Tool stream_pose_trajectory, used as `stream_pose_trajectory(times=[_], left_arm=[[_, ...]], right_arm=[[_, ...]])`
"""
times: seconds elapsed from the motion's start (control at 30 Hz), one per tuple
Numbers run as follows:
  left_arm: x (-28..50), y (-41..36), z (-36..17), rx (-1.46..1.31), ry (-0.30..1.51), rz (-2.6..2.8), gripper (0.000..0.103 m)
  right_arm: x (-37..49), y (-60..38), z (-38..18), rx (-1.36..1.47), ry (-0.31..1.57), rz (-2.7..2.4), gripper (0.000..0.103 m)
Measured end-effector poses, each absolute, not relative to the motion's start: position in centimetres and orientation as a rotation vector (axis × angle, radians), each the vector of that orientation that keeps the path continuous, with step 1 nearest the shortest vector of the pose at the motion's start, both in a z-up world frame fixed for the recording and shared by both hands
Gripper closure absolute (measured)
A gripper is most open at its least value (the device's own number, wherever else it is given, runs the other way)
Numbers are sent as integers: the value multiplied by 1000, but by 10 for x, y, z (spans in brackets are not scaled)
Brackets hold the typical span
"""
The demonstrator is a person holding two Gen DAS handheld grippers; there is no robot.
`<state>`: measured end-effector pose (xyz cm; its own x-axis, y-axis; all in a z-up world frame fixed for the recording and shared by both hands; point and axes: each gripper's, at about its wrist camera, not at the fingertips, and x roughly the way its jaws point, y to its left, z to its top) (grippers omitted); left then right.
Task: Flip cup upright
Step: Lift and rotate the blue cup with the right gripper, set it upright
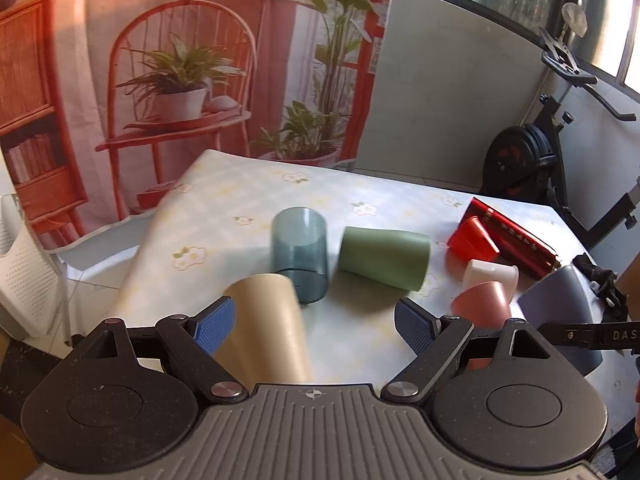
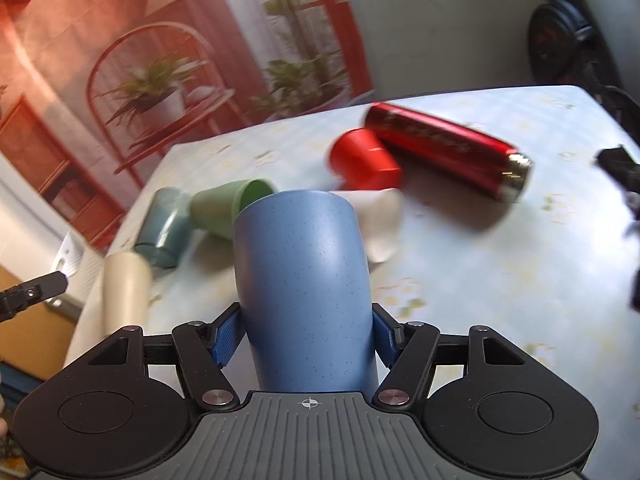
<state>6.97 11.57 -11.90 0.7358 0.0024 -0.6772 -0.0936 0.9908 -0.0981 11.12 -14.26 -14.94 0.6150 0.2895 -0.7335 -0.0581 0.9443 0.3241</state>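
Note:
My right gripper (image 2: pixel 306 336) is shut on a speckled blue cup (image 2: pixel 304 280) and holds it above the table; the cup also shows at the right edge of the left wrist view (image 1: pixel 560 300). My left gripper (image 1: pixel 314 322) is open, with a beige cup (image 1: pixel 268 328) lying on its side between its fingers, close to the left finger. The beige cup shows in the right wrist view too (image 2: pixel 126 288).
On the flowered tablecloth (image 1: pixel 224 200) lie a teal glass (image 1: pixel 300 254), a green cup (image 1: pixel 384 258), a red cup (image 1: pixel 472 238), a white cup (image 1: pixel 490 272), a pink cup (image 1: pixel 482 304) and a red flask (image 2: pixel 448 146). An exercise bike (image 1: pixel 536 152) stands beyond the table.

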Motion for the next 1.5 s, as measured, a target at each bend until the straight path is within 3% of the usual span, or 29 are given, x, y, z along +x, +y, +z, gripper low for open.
stream_pose_trajectory(times=[0.4, 0.9, 1.1, 1.3, 1.5], left_arm=[[51, 165, -127, -205, 746, 109, 15], [60, 162, -136, -213, 771, 96, 15], [63, 151, -136, -217, 793, 68, 15], [71, 131, -140, -222, 831, 34, 15], [84, 99, -145, -225, 863, -14, 15]], right_arm=[[157, -24, -171, 160, 1035, 273, 41], [156, -36, -196, 258, 1114, 249, 39], [140, -56, -173, 275, 1031, 274, 40], [111, -93, -138, 213, 826, 224, 40], [90, -149, -136, 169, 710, 90, 40]])
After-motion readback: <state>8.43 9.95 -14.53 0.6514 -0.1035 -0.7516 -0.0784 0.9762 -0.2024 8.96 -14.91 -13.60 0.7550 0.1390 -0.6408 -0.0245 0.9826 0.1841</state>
